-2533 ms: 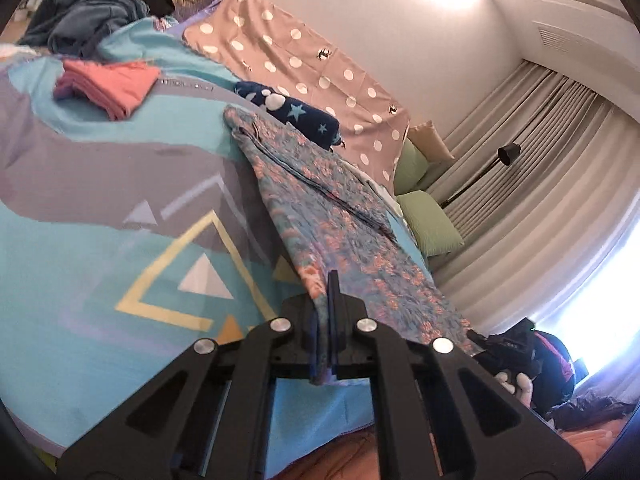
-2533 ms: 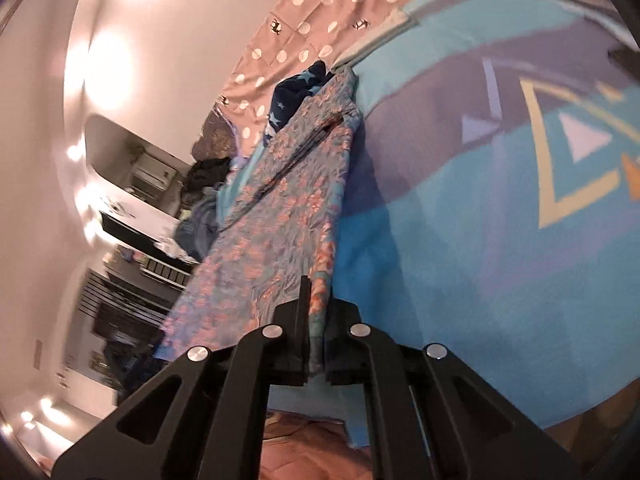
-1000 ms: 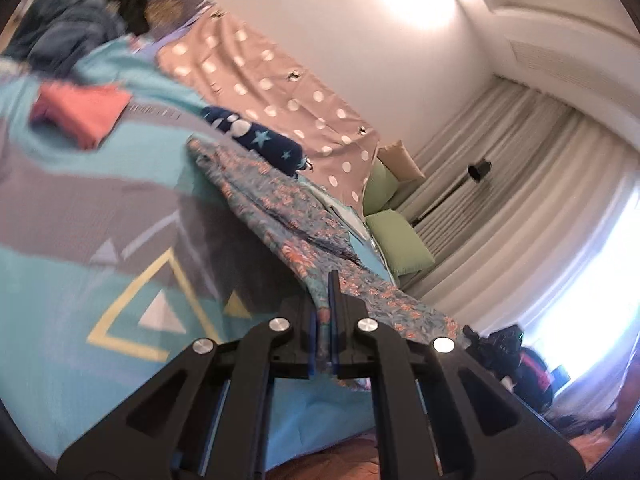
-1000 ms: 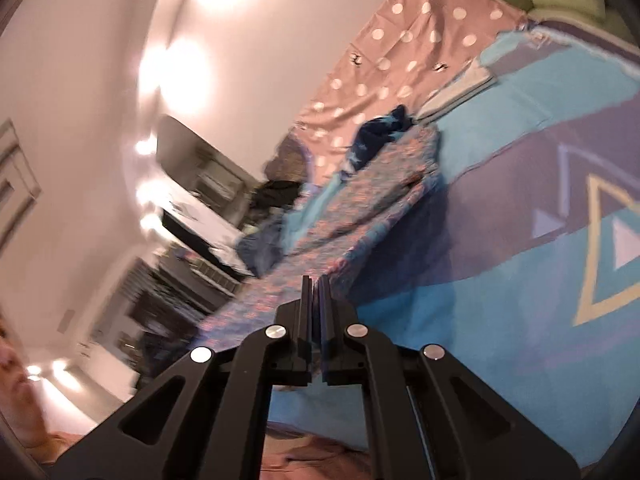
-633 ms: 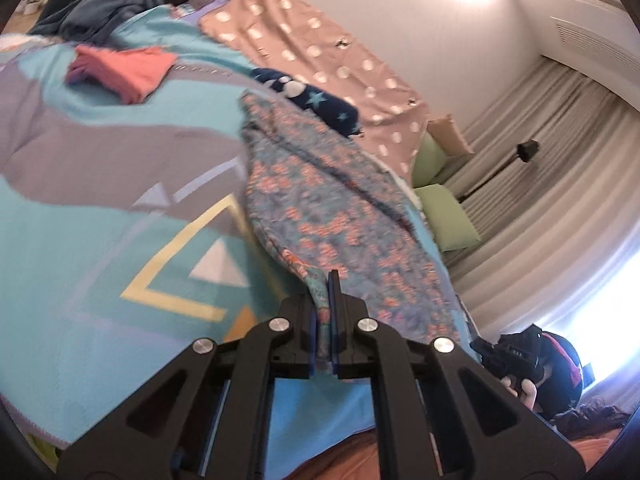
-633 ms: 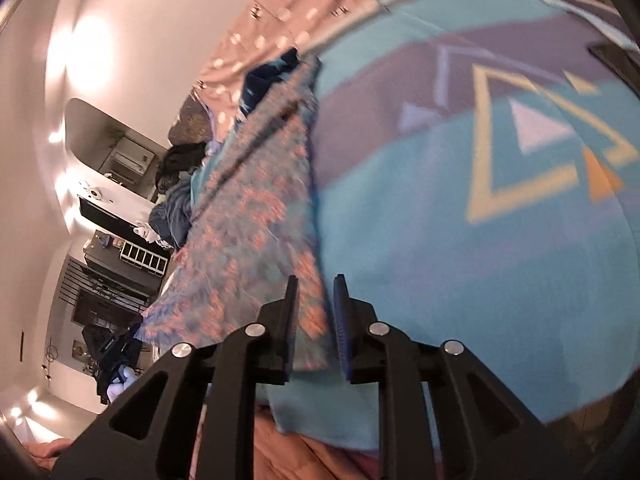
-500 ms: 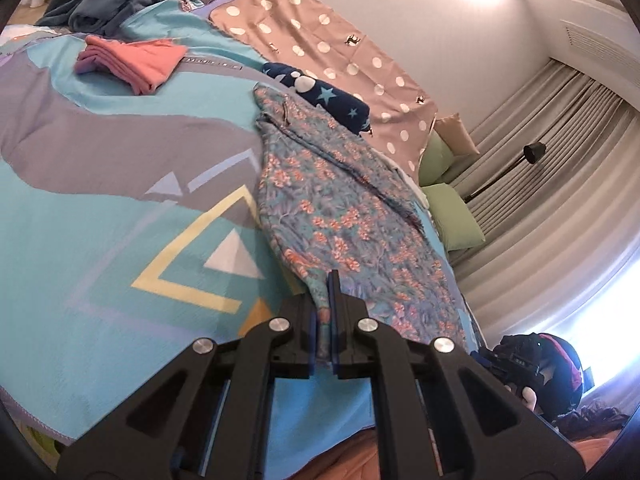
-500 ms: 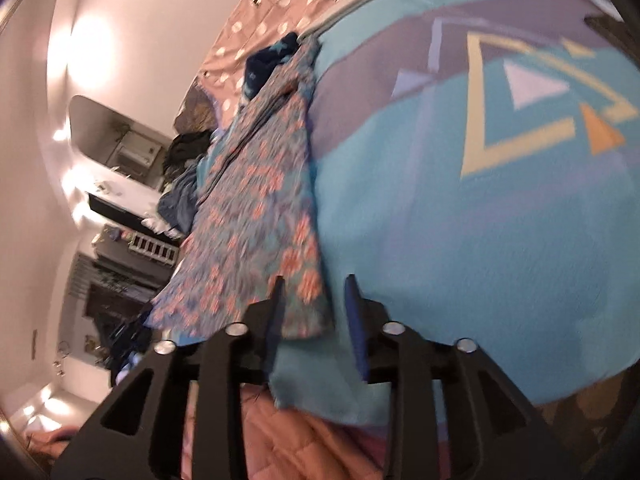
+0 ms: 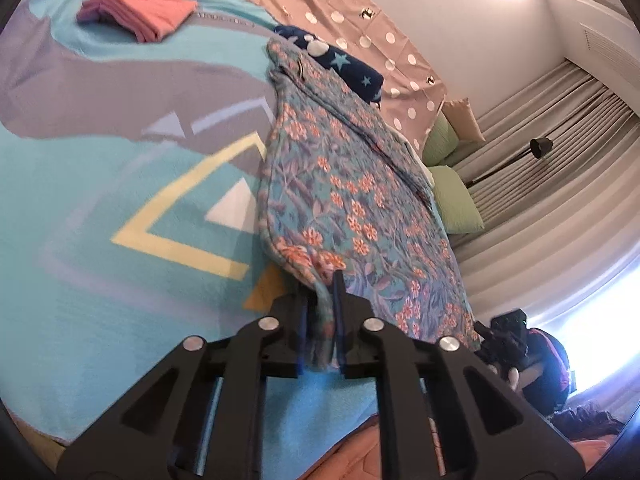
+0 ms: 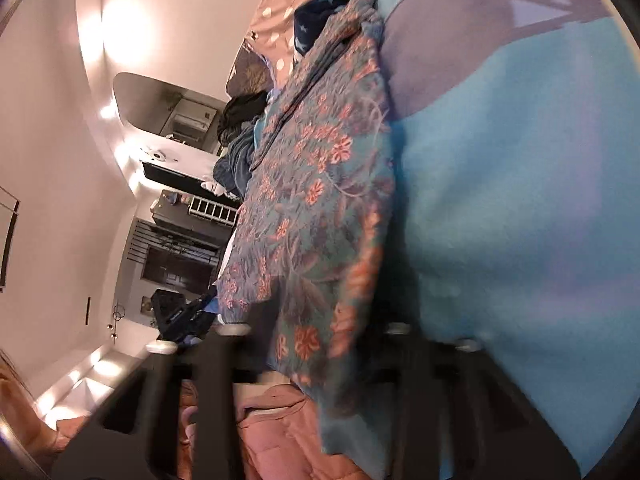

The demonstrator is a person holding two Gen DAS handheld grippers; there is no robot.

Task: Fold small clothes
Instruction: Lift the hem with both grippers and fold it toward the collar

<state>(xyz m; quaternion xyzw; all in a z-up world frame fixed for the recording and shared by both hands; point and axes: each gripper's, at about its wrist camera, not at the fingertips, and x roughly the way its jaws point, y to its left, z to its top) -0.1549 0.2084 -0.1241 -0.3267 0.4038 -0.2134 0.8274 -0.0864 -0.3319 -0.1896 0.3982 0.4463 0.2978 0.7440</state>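
Left gripper [image 9: 321, 292] pinches a bunched corner of the teal cotton garment printed with orange flowers [image 9: 352, 200]; its jaws are opening, with the cloth between them and hanging down past the fingers. The right gripper [image 10: 332, 320] is badly blurred, yet its jaws stand apart, with the garment's other near corner lying loose between them.

The garment lies lengthwise on a turquoise knitted blanket with a grey band and a yellow triangle outline [image 9: 100, 200], its far end touching a dark navy cloth with pale stars [image 9: 352, 68]. Its near hem reaches the blanket's front edge, where a salmon quilted cover [image 9: 360, 460] shows underneath.

In the left view, a wide stretch of the blanket to the garment's left is bare as far as a folded stack of pink and coral clothes [image 9: 144, 12], well apart at the far side. Beyond lie a brown sheet with white dots [image 9: 320, 4] and green pillows [image 9: 456, 200].

A line of small lettering on the blanket near the pink stack is too blurred to read.
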